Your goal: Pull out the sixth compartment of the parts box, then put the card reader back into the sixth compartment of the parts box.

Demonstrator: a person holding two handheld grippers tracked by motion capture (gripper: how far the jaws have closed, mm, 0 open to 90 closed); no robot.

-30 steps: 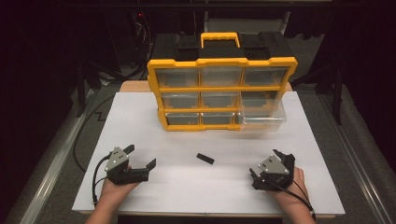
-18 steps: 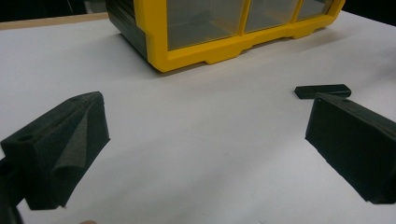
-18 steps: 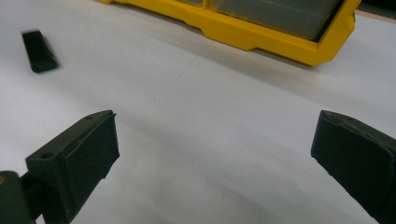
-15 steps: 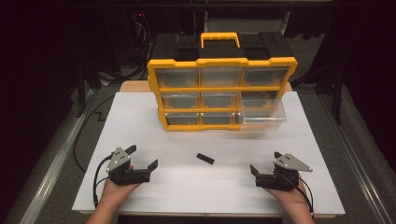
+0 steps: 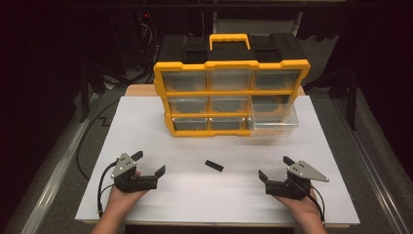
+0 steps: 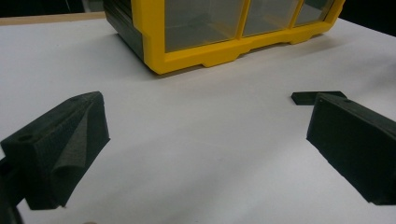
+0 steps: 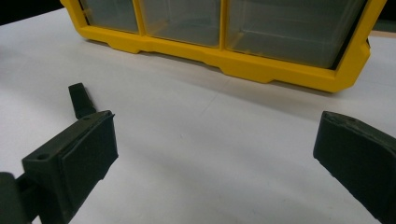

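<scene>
Both the left gripper [image 5: 146,163] and the right gripper [image 5: 274,168] rest on the white table [image 5: 146,122] with jaws spread wide and nothing between them. Midway between them, well apart from each, lies a small black block [image 5: 214,165]; it looks light, stiff and flat, so a pinch across its narrow sides seems the surest hold, though it may skid on the smooth top. Beyond it stands the yellow drawer cabinet [image 5: 231,95], its bottom right clear drawer [image 5: 272,124] pulled out, and nothing stands between either gripper and the block.
</scene>
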